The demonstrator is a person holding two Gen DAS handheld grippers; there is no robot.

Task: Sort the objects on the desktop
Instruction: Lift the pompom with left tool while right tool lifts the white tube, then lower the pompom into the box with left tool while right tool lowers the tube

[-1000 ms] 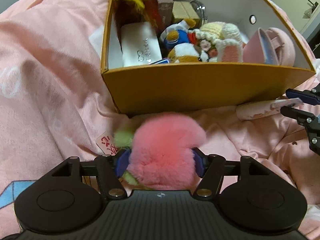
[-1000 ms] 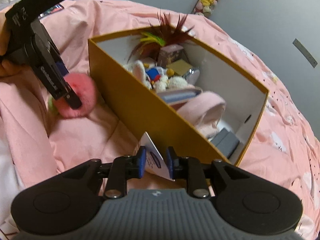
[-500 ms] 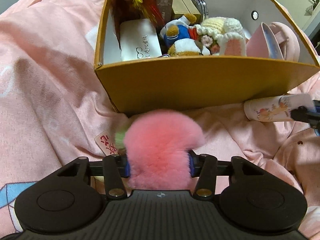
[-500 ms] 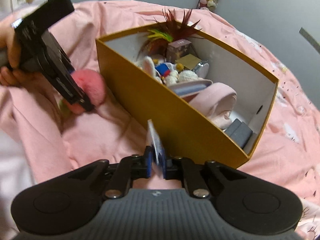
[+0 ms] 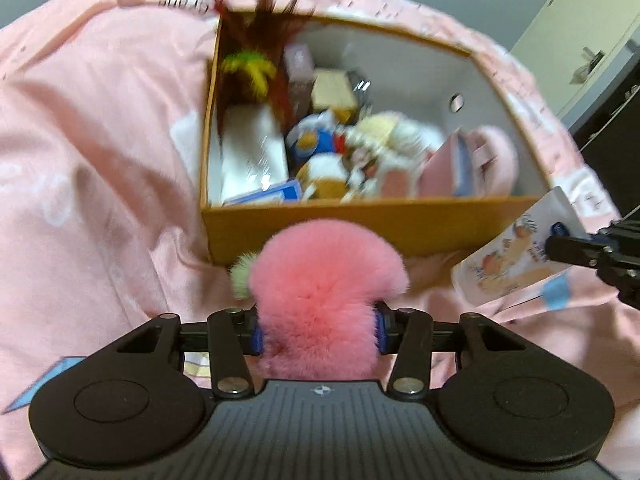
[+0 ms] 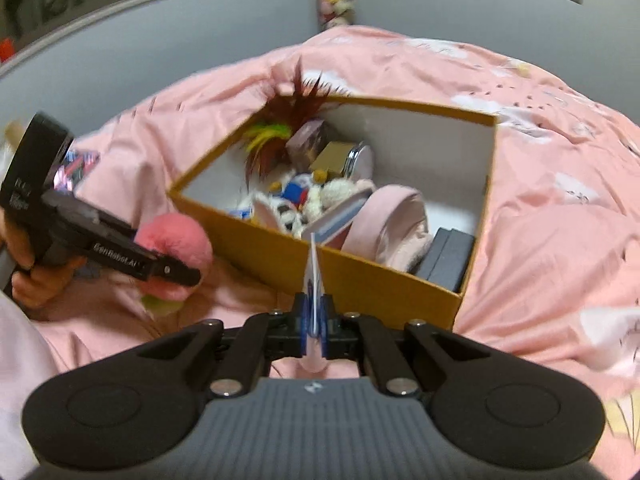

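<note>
The right-wrist view showed a hand (image 6: 24, 268) gripping the left gripper (image 6: 176, 276) from the side, angled down over the bed (image 6: 540, 240); the left-wrist view showed only that gripper's (image 5: 318, 330) fingers (image 5: 256, 334), which had just been closing and squeezed a pink pom-pom (image 5: 320, 300) held before the near wall of the box (image 5: 420, 228). There the right gripper (image 5: 576, 248) entered from the right edge, clamped shut on a flat pouch (image 5: 512, 260) whose long axis slanted up to the right. From its own camera, the right gripper (image 6: 316, 320) held the pouch (image 6: 314, 276) edge-on, pointing forward at the box (image 6: 360, 276).
</note>
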